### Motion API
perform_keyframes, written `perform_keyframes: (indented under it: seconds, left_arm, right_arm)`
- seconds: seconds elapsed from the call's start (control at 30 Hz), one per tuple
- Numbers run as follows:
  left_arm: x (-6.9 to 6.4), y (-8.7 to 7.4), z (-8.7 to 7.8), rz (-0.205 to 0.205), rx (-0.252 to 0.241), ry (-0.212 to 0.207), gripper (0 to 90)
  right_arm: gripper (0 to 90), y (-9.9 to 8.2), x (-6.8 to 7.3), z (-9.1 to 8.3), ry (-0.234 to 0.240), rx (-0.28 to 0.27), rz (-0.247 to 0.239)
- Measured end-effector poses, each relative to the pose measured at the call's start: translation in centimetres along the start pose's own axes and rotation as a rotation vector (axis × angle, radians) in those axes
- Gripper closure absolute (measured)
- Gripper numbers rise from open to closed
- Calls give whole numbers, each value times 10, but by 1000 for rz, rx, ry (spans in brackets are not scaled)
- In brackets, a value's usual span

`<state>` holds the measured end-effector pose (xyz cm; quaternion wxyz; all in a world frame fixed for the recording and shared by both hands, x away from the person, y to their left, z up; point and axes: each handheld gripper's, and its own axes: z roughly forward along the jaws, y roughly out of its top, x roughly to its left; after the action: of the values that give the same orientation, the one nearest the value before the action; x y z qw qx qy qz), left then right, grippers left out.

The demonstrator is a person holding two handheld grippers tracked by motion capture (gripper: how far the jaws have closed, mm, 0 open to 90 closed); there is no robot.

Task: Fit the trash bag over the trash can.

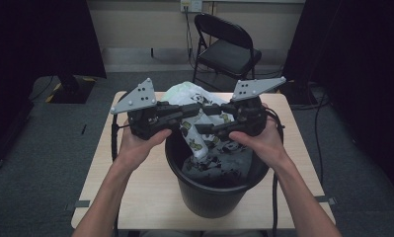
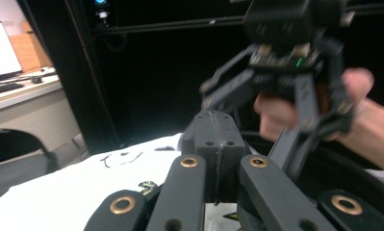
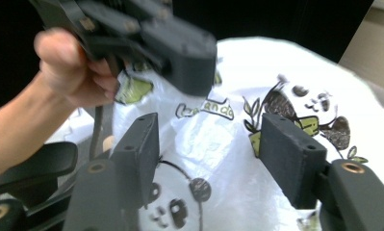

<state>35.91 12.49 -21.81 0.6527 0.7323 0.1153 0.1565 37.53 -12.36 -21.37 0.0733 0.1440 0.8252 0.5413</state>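
bin (image 1: pixel 212 195) mouth hidden by panda-print bag (image 1: pixel 197 123).

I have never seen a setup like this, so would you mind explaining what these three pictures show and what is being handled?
No robot arm is here: a person holds a handheld two-jaw tool in each hand. The high view looks down from above the person's side; the left gripper and right gripper meet over a black bucket standing on a small wooden table. The other two pictures come from cameras riding on each tool, looking along its black jaws. A white plastic bag printed with pandas is being fitted into the bucket. The left gripper's jaws are shut, apparently pinching the bag, though the contact is hidden. The right gripper's jaws stand apart, the bag behind them. A folding chair stands behind.
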Motion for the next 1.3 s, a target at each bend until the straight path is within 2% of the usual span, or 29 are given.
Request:
perform_keyframes:
  seconds: [0.07,0.1,0.13,0.27,0.37,0.43,0.53,0.6,0.7,0.77,0.8,0.83,0.93,1.03,1.3]
  left_arm:
    - [0,-1,-1,2,-4,6,900]
    - [0,-2,-2,-8,-18,30,833]
    - [2,-4,-4,-18,-24,51,716]
    - [11,-12,-18,-72,-56,116,413]
    - [18,-20,-31,-101,-78,147,348]
    - [22,-25,-36,-129,-93,134,323]
    - [24,-31,-40,-149,-107,121,287]
    - [26,-34,-39,-169,-109,109,275]
    - [30,-40,-35,-193,-98,94,276]
    - [33,-41,-31,-189,-84,100,302]
    - [34,-41,-29,-180,-74,88,362]
    - [33,-40,-27,-176,-72,80,458]
    - [28,-34,-23,-138,-109,56,692]
    - [23,-26,-23,-110,-124,46,833]
    - [11,-4,-27,-60,-178,22,874]
  right_arm:
    - [720,-1,2,2,3,-5,-25]
    - [834,-2,2,2,-11,-7,-31]
    - [884,-2,2,1,-22,-5,-39]
    - [900,-6,-2,-11,-58,-27,-26]
    - [900,-8,-6,-22,-84,-48,-13]
    - [900,-9,-8,-30,-103,-65,-5]
    - [900,-8,-10,-39,-141,-89,2]
    - [900,-8,-11,-43,-148,-106,8]
    - [900,-8,-11,-49,-156,-127,10]
    - [900,-9,-10,-52,-155,-133,7]
    - [900,-9,-10,-53,-153,-132,6]
    - [900,-10,-9,-53,-151,-129,3]
    - [900,-11,-7,-50,-137,-121,-6]
    - [898,-11,-6,-46,-125,-108,-9]
    - [894,-5,2,-21,-80,-59,-48]
